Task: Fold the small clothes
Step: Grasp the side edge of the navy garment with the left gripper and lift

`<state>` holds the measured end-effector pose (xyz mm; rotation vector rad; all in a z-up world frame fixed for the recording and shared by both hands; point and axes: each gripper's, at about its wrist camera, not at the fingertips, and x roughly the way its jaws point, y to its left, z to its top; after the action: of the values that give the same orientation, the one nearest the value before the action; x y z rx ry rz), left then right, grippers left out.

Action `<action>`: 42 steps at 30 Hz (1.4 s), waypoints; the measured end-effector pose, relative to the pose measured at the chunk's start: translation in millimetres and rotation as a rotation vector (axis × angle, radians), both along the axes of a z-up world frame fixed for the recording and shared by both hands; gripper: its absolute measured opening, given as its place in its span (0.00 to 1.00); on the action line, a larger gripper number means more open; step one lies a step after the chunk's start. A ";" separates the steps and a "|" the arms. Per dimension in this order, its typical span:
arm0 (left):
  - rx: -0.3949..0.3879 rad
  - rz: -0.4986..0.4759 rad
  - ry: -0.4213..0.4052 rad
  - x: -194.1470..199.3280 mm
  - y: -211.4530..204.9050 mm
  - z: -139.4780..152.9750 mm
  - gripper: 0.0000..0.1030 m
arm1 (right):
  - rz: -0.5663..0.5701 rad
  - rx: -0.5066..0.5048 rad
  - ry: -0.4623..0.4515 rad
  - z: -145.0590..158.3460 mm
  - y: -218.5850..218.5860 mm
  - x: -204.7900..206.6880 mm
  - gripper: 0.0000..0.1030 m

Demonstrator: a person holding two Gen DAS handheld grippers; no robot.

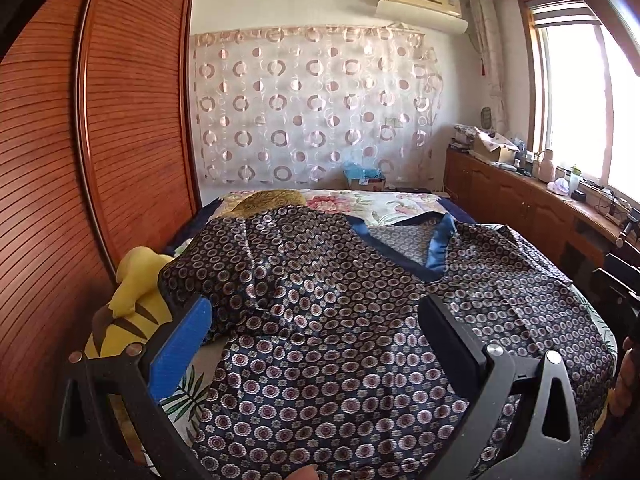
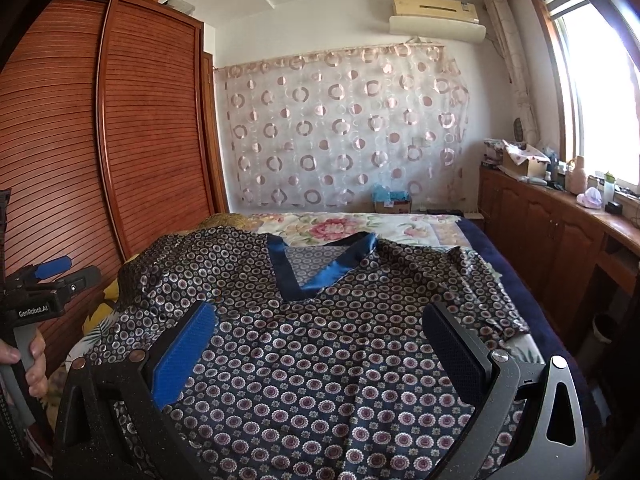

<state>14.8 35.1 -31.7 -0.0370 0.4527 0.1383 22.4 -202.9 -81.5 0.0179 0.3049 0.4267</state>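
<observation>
A dark blue satin top (image 1: 340, 320) with a circle print and a blue V-neck collar (image 2: 320, 268) lies spread on the bed, front up, sleeves out to both sides. My left gripper (image 1: 316, 320) is open and empty, held above the top's left part. My right gripper (image 2: 320, 336) is open and empty, held above the top's middle, just below the collar. The left gripper also shows in the right wrist view (image 2: 60, 272) at the far left, held by a hand.
A yellow plush toy (image 1: 128, 304) lies at the bed's left edge beside the wooden wardrobe (image 1: 120, 120). A floral bedsheet (image 2: 360, 228) covers the far bed. A wooden counter (image 2: 560, 216) with boxes and bottles runs along the right under the window.
</observation>
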 end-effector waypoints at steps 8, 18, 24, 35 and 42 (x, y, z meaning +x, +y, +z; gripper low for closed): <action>-0.015 0.029 0.060 8.3 37.0 -20.0 1.00 | 0.030 -0.058 0.042 -8.5 13.3 24.0 1.00; -0.076 0.056 0.150 25.0 106.5 -43.9 0.99 | 0.117 -0.104 0.086 -18.6 37.3 46.4 1.00; -0.139 0.078 0.229 43.6 150.4 -57.7 0.83 | 0.183 -0.116 0.129 -13.9 37.4 56.7 1.00; -0.274 0.027 0.380 97.8 182.9 -94.4 0.67 | 0.240 -0.189 0.166 -7.8 46.5 84.9 1.00; -0.265 0.031 0.456 108.1 184.5 -111.7 0.57 | 0.258 -0.216 0.192 -15.4 53.8 85.4 1.00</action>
<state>122.9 219.7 -143.4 -0.2770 0.9244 0.1162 107.7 -149.0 -97.0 -0.1943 0.5441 0.6477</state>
